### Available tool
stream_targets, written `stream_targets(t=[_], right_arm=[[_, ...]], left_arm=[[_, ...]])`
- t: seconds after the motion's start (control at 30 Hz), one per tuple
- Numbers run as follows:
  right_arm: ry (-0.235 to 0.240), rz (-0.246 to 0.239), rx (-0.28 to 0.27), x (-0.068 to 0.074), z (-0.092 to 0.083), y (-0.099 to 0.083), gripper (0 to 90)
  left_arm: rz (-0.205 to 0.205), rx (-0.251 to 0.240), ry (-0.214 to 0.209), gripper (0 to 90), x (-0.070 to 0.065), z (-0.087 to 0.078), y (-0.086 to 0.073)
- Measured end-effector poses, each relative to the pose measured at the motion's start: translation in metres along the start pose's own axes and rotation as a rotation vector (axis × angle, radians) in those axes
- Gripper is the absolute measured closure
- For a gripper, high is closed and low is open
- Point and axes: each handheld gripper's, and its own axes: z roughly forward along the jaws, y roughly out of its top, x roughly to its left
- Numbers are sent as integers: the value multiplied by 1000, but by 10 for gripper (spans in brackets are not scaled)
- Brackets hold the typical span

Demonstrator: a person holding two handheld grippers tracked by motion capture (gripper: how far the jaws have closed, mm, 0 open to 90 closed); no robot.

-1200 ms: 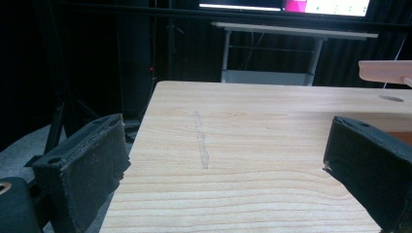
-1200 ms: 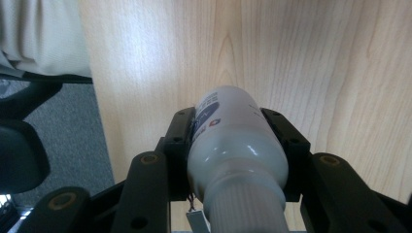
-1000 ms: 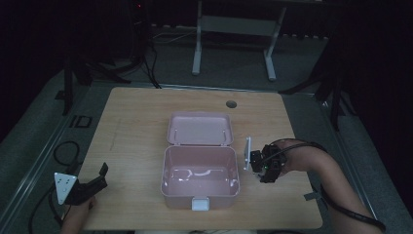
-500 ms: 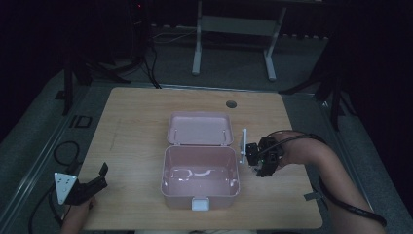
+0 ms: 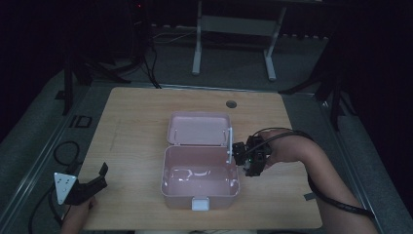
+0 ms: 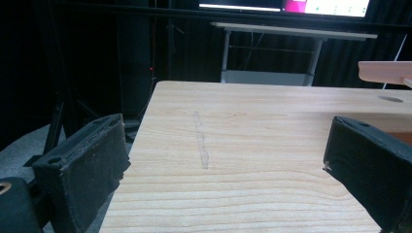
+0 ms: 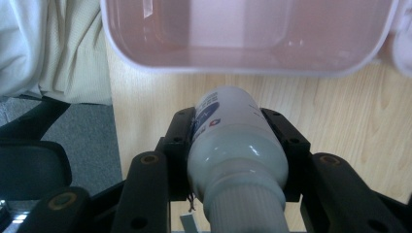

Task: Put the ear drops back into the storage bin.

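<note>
We see the pink box (image 5: 199, 180) lying open on the table (image 5: 136, 126), nothing visible inside. The right gripper (image 7: 233, 141) clamps a white bottle (image 7: 233, 150) squarely between its jaws (both pads pressing its sides), just beside the box's rim. The left gripper (image 5: 90, 185) rests well apart, jaws spread wide, empty.

We see wooden desk (image 5: 136, 122), light grain, rounded corners. Round dark cable hole (image 5: 231, 104) near its far edge, right of centre. Faint grey streak (image 6: 201, 145) runs along grain on left part of desktop. Beyond desk, we note white metal frame (image 5: 234, 29) with two legs standing on grey floor (image 5: 170, 68). Dark cables (image 5: 146, 58) trail across floor left of frame. Black stand legs (image 5: 73, 73) at far left. Lit screen strip (image 6: 286, 5) above, background otherwise dark.
</note>
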Motion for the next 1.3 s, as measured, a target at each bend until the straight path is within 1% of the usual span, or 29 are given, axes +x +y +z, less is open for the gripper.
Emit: stream_targets(t=[0.03, 0.07, 0.47, 0.67, 0.77, 1.0, 1.03, 1.13, 1.17, 1.23, 1.3], right_arm=[[-1, -9, -1, 0, -1, 3, 594], [-1, -29, -11, 0, -2, 9, 594], [10, -94, -12, 0, 0, 40, 594], [17, -124, -10, 0, 5, 56, 594], [21, -125, -9, 0, 7, 58, 594], [30, -132, 5, -2, 17, 63, 594], [39, -139, 8, -1, 23, 64, 593], [52, -154, 21, 0, 33, 65, 594], [54, -151, 27, 0, 37, 66, 593], [49, -155, 35, -1, 44, 68, 593], [44, -146, 35, -2, 52, 70, 593]], left_arm=[[0, 0, -1, 24, 0, 0, 0], [0, 0, -1, 24, 0, 0, 0], [-3, -1, -5, 24, 0, 0, 0], [-3, -1, -7, 23, 1, 0, 0], [-3, -1, -7, 24, 1, 0, 0], [-3, -1, -7, 24, 1, 0, 0], [-3, -1, -7, 24, 1, 0, 0], [-3, 0, -7, 24, 1, 0, 0], [-3, 1, -7, 24, 1, 0, 0], [-4, 0, -7, 23, 1, 0, 0], [-3, 0, -5, 24, 1, 0, 0]])
